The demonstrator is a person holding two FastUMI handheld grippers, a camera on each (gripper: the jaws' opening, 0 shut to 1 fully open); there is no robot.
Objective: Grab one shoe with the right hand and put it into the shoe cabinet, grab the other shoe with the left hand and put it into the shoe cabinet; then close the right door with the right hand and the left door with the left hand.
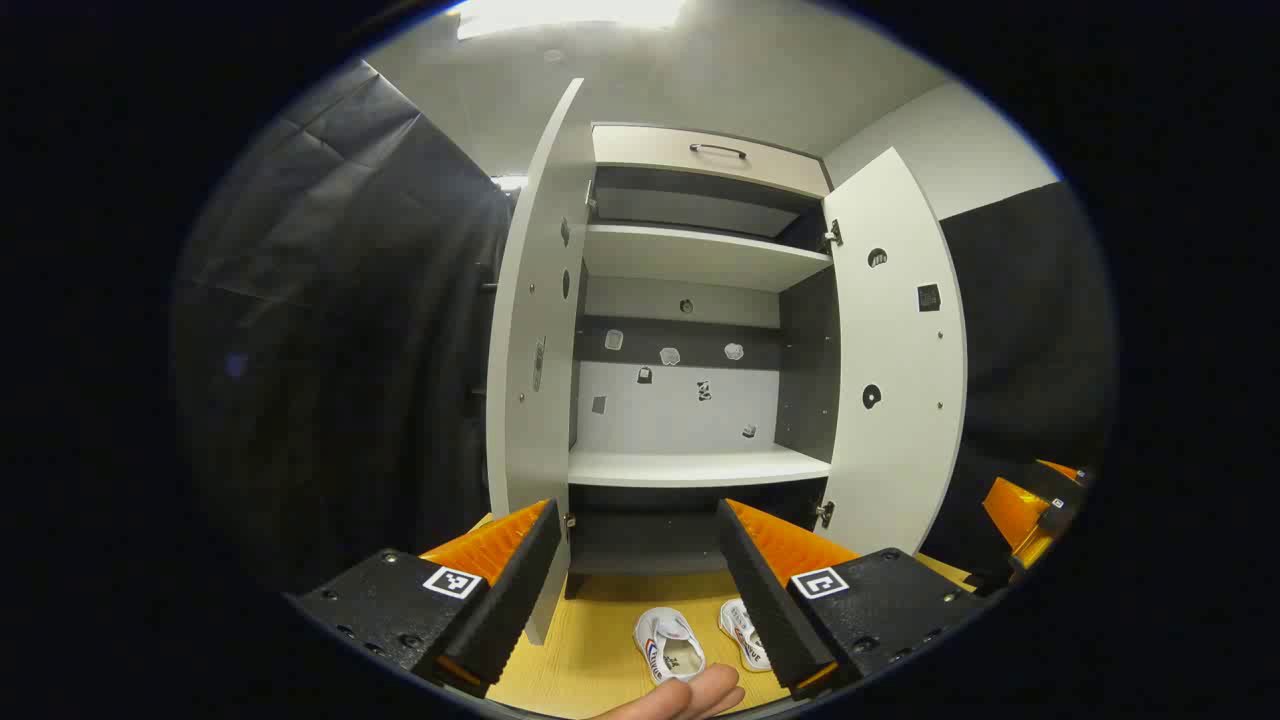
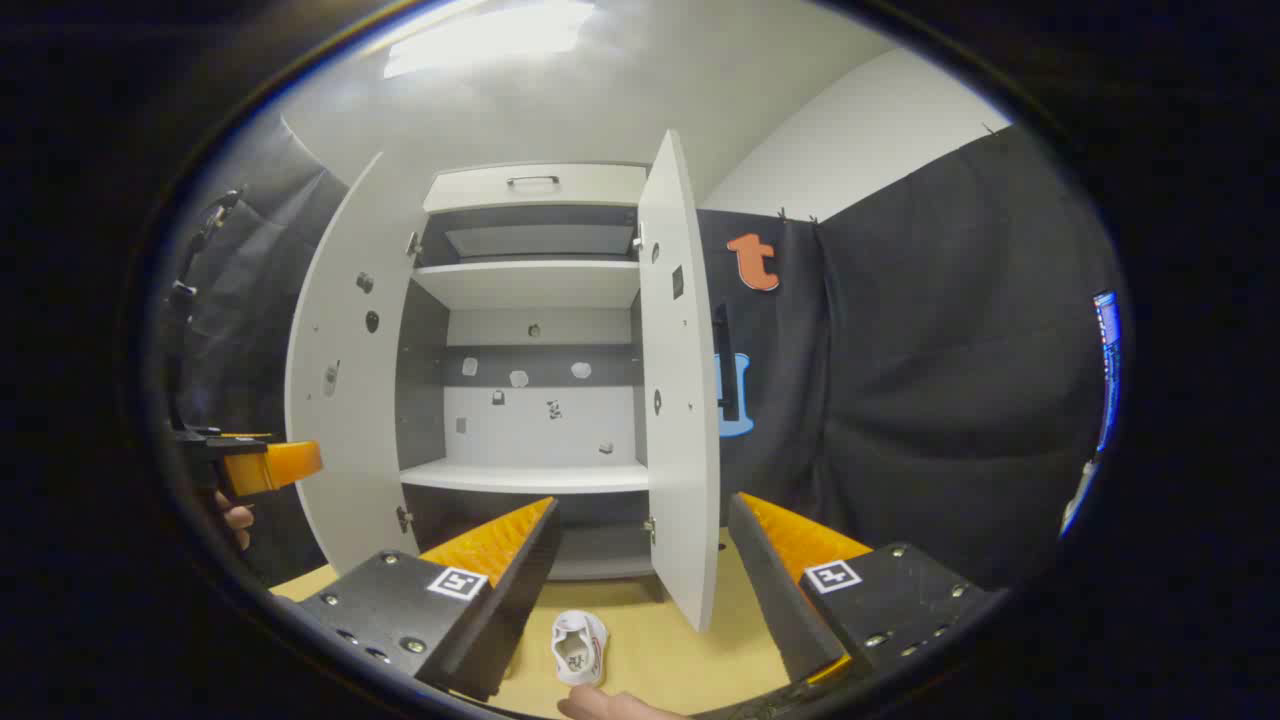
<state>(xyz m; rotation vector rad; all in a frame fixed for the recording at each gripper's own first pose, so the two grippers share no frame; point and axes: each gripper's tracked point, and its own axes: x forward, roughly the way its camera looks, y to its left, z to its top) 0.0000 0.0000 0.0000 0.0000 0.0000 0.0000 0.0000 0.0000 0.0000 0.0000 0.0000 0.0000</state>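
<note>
We hold left gripper and right gripper wide apart, gripping nothing | two shoes lie on the wooden floor before the shoe cabinet | right door and left door open | right door edge between our right fingers.

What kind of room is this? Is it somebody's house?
Probably not a real home: it looks like a staged booth. A white shoe cabinet stands open with bare shelves, black cloth covers the walls, and two small shoes lie on the floor.
</note>
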